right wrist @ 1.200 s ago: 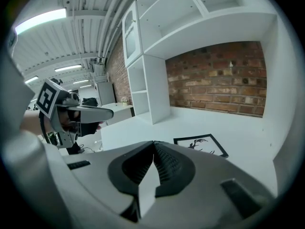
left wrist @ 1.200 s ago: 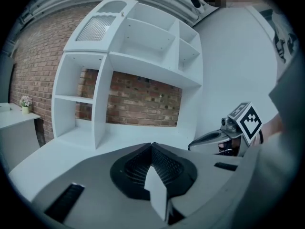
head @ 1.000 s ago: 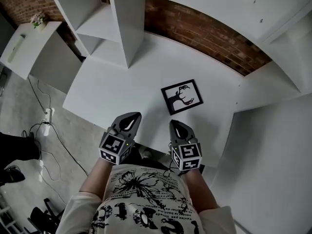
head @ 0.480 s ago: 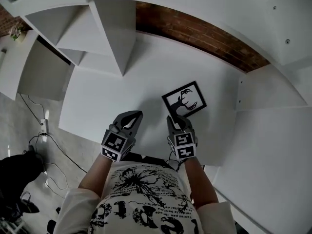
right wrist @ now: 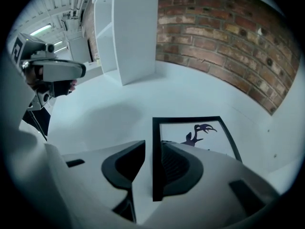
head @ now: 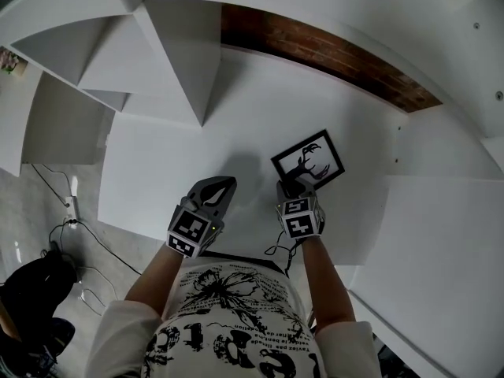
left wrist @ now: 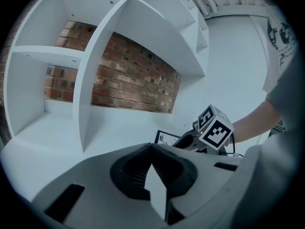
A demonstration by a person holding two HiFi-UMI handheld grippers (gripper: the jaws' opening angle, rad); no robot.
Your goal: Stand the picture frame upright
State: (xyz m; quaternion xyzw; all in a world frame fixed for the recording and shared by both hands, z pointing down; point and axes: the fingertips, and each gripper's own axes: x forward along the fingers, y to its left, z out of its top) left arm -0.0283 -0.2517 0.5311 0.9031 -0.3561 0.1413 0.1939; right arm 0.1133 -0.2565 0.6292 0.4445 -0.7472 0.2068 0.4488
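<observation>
White desk (head: 197, 156) against brick wall (head: 315, 50), shelving (head: 157, 61) at left. Since a second ago: right gripper (head: 289, 189) dropped from short of picture frame (head: 309, 161) onto its near corner; jaws just been opening, now partly apart. Picture frame flat on desk, its left border between right jaws, not pinched. Left gripper (head: 223, 186) closed, empty, alongside.

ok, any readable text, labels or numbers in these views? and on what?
No text reads clearly.
T-shirt: printed lines around the graphic, too blurred to read.
Left marker cube, right marker cube: square codes only, no letters or numbers.
Picture frame: antlered animal silhouette, no text.
</observation>
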